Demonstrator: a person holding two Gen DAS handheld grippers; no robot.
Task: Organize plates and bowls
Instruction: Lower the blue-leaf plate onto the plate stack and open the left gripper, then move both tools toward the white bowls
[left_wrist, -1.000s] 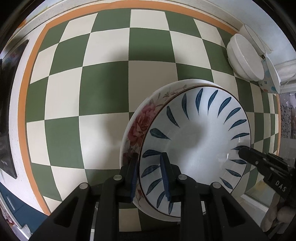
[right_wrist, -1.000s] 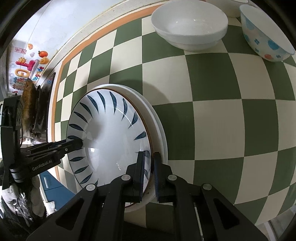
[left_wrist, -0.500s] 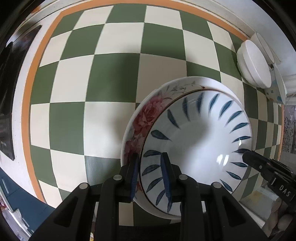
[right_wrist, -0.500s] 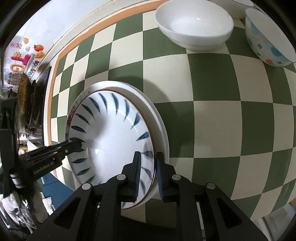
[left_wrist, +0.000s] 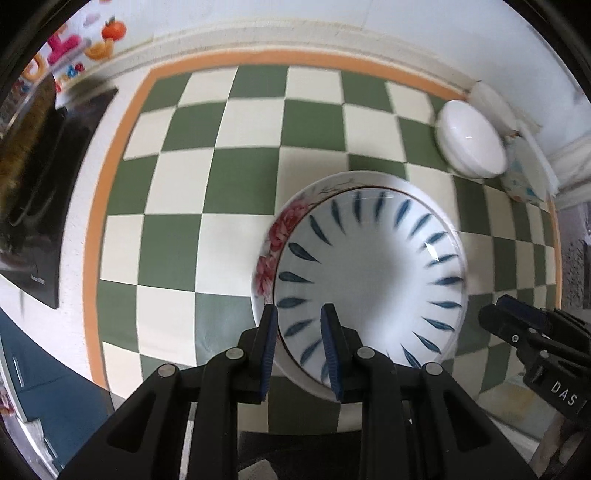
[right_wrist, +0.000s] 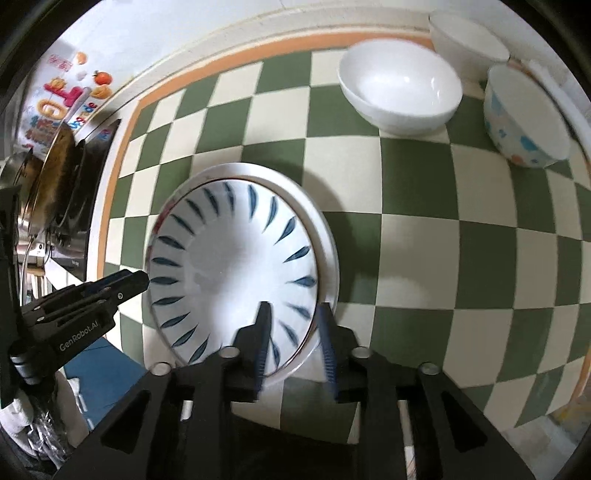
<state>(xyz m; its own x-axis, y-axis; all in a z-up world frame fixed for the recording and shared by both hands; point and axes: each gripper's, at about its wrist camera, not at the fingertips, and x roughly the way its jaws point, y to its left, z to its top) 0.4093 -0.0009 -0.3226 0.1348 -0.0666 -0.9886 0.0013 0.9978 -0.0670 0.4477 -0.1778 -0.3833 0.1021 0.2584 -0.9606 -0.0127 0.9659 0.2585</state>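
A white plate with blue leaf marks (left_wrist: 369, 280) lies on top of a floral-rimmed plate (left_wrist: 275, 240) on the green checked mat. The stack also shows in the right wrist view (right_wrist: 229, 258), where the lower plate's white rim (right_wrist: 328, 243) sticks out. My left gripper (left_wrist: 297, 339) is open, its fingers astride the stack's near-left rim. My right gripper (right_wrist: 293, 339) is open, its fingers astride the opposite rim. It also shows in the left wrist view (left_wrist: 517, 325).
A white bowl (right_wrist: 400, 88), a second white bowl (right_wrist: 465, 40) behind it and a blue-spotted bowl (right_wrist: 524, 118) stand at the far right of the mat. A dark stove (left_wrist: 48, 184) with a pan lies left. The mat's orange border (left_wrist: 92, 240) runs along its edge.
Both grippers have opened and let go of the plate rims, and both have drawn back a little. The plate stack rests on the mat.
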